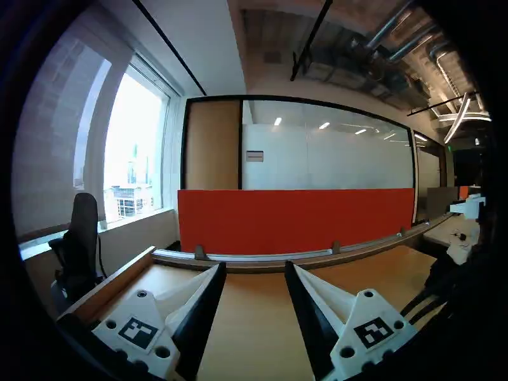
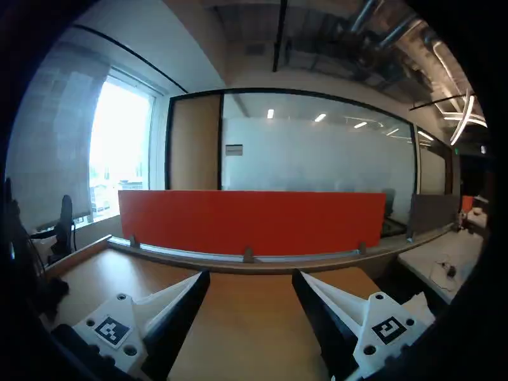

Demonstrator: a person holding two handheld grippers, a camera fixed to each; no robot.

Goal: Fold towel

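Left gripper view
Left gripper (image 1: 254, 265): my two white fingers with black inner faces stand wide apart, and I have nothing between them.
Markers: a square black-and-white tag (image 1: 137, 331) sits on each finger base.
Wooden desk (image 1: 254, 330): bare light wood runs under and past the fingertips.
Orange divider (image 1: 292, 219): upright along the far edge of the desk, across the width of the view.
Office chair (image 1: 79, 244): black, off the desk's left side, beside the bright window (image 1: 133, 162).
Glass wall (image 1: 330, 152): frosted, behind the divider, with ceiling pipes (image 1: 394, 32) above.
Cables (image 1: 438, 292): black, at the right edge close to my finger.
Towel: I cannot tell where it lies.

Right gripper view
Right gripper (image 2: 251, 273): the fingers are spread wide, holding nothing, with bare desk showing in the gap.
Wooden desk: the same light wood surface under the fingers.
Orange divider: upright straight ahead at the desk's far edge.
White desk (image 2: 444, 254): to the right past the divider's end, with small things on it that I cannot make out.
Towel: again I cannot tell where it is.
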